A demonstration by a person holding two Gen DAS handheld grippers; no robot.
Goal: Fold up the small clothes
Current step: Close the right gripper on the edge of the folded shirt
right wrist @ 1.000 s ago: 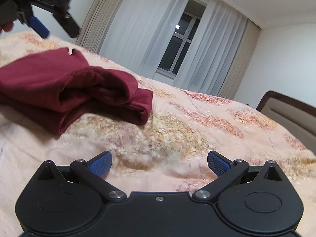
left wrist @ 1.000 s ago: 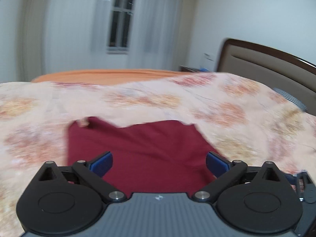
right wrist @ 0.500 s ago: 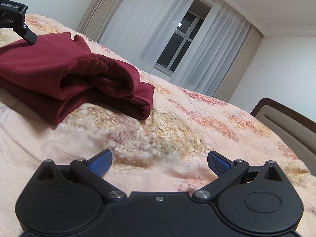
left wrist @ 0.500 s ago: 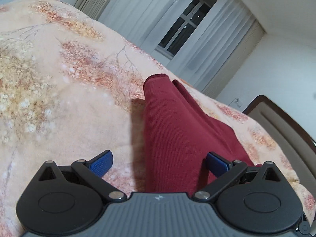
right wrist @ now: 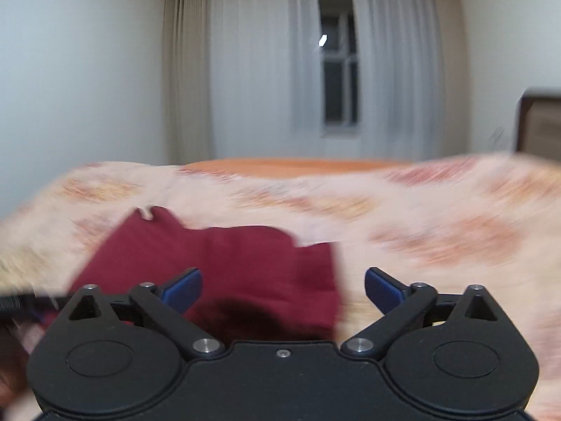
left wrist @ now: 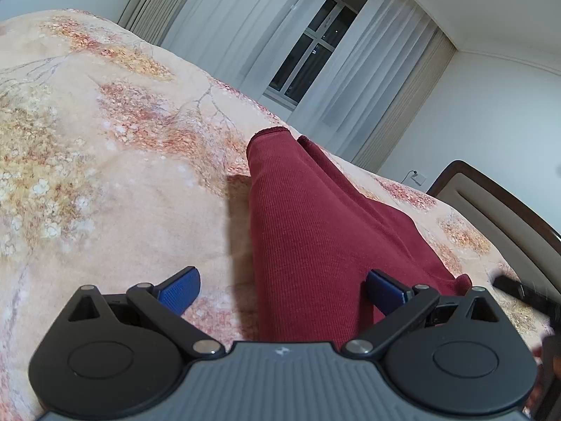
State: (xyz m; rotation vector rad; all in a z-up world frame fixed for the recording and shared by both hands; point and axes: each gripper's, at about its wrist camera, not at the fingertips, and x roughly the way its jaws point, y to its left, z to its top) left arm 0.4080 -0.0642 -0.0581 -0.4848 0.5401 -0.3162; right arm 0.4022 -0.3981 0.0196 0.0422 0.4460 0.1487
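A folded dark red garment [left wrist: 315, 231] lies on the floral bedspread [left wrist: 105, 175]. In the left wrist view my left gripper [left wrist: 282, 289] is open and empty, low over the garment's near end, the cloth running forward between the fingers. In the blurred right wrist view the garment [right wrist: 224, 266] lies just ahead, and my right gripper [right wrist: 283, 287] is open and empty above its right edge. The right gripper's tip also shows at the far right of the left wrist view [left wrist: 519, 289].
A wooden headboard [left wrist: 498, 207] stands at the right. Curtains and a dark window [left wrist: 308, 66] are behind the bed. An orange sheet [right wrist: 298, 166] shows at the bed's far side. The bedspread [right wrist: 438, 231] spreads out to the right of the garment.
My right gripper has swung left to face the garment from its near side, with motion blur. My left gripper has barely moved in the last half second and stays open.
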